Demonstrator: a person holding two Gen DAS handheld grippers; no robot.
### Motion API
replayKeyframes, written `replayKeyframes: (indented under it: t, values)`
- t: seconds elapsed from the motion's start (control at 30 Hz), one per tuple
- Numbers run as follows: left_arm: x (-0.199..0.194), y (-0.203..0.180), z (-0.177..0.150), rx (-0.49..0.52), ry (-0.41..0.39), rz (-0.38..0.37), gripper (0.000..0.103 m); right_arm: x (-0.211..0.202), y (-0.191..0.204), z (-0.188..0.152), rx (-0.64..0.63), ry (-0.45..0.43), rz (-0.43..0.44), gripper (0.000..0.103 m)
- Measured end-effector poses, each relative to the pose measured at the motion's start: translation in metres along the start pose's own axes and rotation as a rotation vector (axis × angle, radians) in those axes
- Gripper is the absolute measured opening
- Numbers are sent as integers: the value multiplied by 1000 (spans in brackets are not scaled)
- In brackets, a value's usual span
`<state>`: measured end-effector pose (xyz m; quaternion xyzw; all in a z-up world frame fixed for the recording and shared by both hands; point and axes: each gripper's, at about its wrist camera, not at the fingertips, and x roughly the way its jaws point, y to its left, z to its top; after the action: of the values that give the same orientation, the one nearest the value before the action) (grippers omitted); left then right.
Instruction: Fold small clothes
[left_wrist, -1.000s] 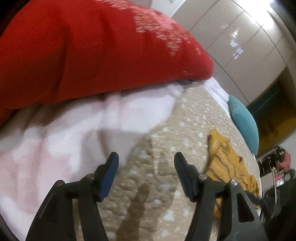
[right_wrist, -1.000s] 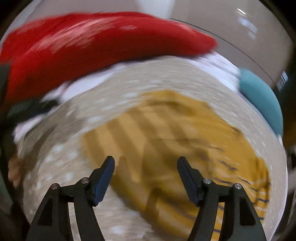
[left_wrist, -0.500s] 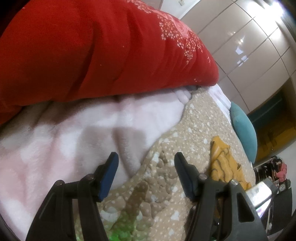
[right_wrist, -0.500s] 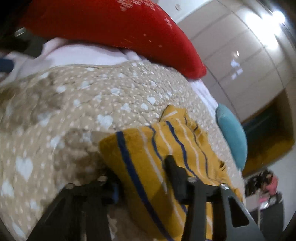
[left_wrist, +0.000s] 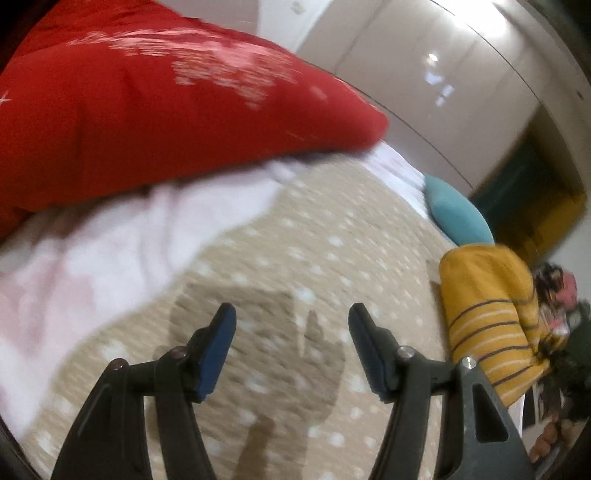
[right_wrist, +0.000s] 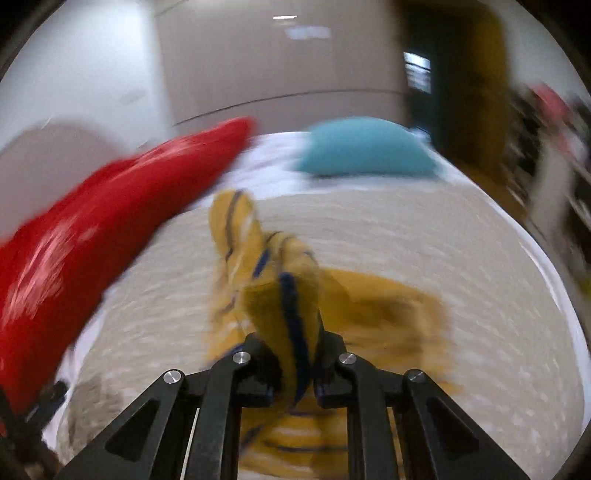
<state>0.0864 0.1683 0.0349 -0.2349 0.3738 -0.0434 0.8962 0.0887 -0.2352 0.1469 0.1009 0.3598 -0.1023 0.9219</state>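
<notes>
Right wrist view: right hand-held gripper (right_wrist: 293, 373), having just closed, is pinching a bunched yellow striped garment (right_wrist: 288, 306) above the bed (right_wrist: 443, 236), while left hand-held gripper (left_wrist: 291, 347) is hovering wide and empty, so folding seems barely started.

A home bedroom: a bed (left_wrist: 314, 236) with a dotted beige quilt fills the centre, a red pillow (left_wrist: 147, 118) upper left, a teal cushion (right_wrist: 365, 147) behind, glossy wardrobe doors (left_wrist: 424, 74) upper right.
</notes>
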Motion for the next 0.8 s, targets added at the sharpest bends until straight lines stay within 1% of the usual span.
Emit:
replayKeyframes:
  t: [0.07,0.1,0.13,0.17,0.23,0.27,0.3,0.33,0.4,0.47,0.5,0.53,0.6,0.7,0.77,0.8]
  values:
    - [7,-24,-13,40,14,-13,62,14,-60,-15,76,59,-57,14]
    - [11,-36,-19,61,34,-22,62,25,-87,-27,115,104,-66,15]
    - [15,-53,-29,92,69,-48,62,33,-107,-37,152,135,-57,15]
    - [18,-64,-36,116,93,-70,62,41,-131,-49,220,161,-4,15]
    - [20,-92,-51,181,134,-96,62,42,-152,-57,299,156,111,15]
    - [21,-107,-59,224,150,-98,62,42,-157,-58,320,154,157,15]
    - [21,-120,-64,261,162,-97,62,42,-158,-58,310,151,186,15]
    - [22,-136,-70,301,173,-97,62,43,-156,-56,290,149,195,15]
    - [22,-155,-75,339,186,-111,63,37,-149,-58,245,142,230,15]
    - [24,-173,-76,344,202,-146,65,26,-143,-62,227,139,286,15]
    - [25,-180,-76,338,209,-165,70,19,-142,-65,222,140,315,15]
    - [27,-190,-75,329,217,-185,73,16,-140,-68,215,145,339,15]
    - [31,-202,-77,326,223,-205,73,14,-129,-76,195,168,364,15]
    - [43,-222,-81,364,224,-188,73,21,-131,-91,175,201,370,15]
    - [52,-231,-80,394,236,-186,73,30,-141,-96,189,211,381,17]
    - [54,-233,-79,401,243,-191,74,28,-149,-98,211,208,392,25]
